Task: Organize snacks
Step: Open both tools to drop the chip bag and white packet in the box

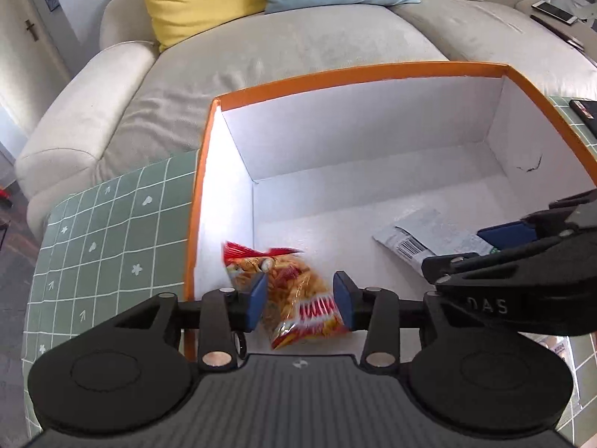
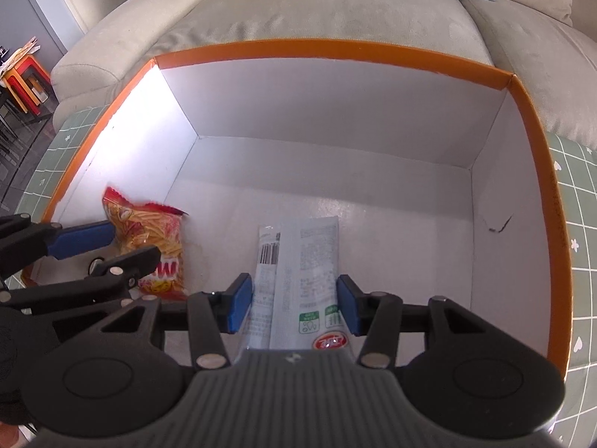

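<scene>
Beige sofa (image 2: 335, 11) behind, both packets lie in the box (image 2: 335, 50); the 2 grippers, left (image 1: 300, 300) and right (image 2: 294, 304), slackened, should lift straight out.

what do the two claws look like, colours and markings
Both match. The left claw and right claw are black plastic with blue pads on the fingers, silver rivets at the link joints, two round black discs at the base and a ribbed grey centre plate. The right claw's side shows raised letters "DAS". No cables or sleeves visible.
</scene>
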A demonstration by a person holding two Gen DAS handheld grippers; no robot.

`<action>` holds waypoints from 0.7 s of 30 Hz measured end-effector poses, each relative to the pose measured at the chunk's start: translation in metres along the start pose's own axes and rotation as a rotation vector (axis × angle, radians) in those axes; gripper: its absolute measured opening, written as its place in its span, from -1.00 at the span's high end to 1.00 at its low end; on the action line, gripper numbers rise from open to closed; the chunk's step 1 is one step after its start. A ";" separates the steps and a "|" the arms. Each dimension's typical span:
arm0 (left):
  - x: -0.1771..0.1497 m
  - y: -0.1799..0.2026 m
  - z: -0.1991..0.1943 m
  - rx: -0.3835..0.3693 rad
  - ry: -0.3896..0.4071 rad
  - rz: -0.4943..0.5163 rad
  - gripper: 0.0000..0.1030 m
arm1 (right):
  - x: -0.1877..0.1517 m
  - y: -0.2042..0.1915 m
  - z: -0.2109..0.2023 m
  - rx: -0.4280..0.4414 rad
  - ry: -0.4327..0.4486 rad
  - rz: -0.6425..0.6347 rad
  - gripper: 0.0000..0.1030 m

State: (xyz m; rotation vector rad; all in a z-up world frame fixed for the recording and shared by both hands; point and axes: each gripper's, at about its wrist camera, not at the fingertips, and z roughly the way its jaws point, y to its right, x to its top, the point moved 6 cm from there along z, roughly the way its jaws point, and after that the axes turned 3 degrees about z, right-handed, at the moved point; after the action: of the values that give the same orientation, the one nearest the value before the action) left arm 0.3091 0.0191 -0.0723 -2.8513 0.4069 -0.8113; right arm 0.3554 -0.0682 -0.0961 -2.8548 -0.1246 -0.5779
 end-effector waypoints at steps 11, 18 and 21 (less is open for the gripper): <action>-0.006 -0.006 -0.043 0.065 0.134 -0.028 -0.42 | 0.003 -0.005 -0.028 -0.053 0.080 -0.054 -0.31; -0.020 -0.012 -0.089 0.048 0.254 -0.096 -0.43 | -0.007 -0.014 -0.069 -0.064 0.204 -0.095 -0.32; -0.032 -0.015 -0.105 0.065 0.280 -0.113 -0.43 | -0.017 -0.019 -0.090 -0.059 0.259 -0.111 -0.45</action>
State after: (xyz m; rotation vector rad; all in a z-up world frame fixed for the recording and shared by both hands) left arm 0.2304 0.0358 0.0039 -2.7265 0.2476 -1.2281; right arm 0.3042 -0.0715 -0.0184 -2.8103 -0.2256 -0.9829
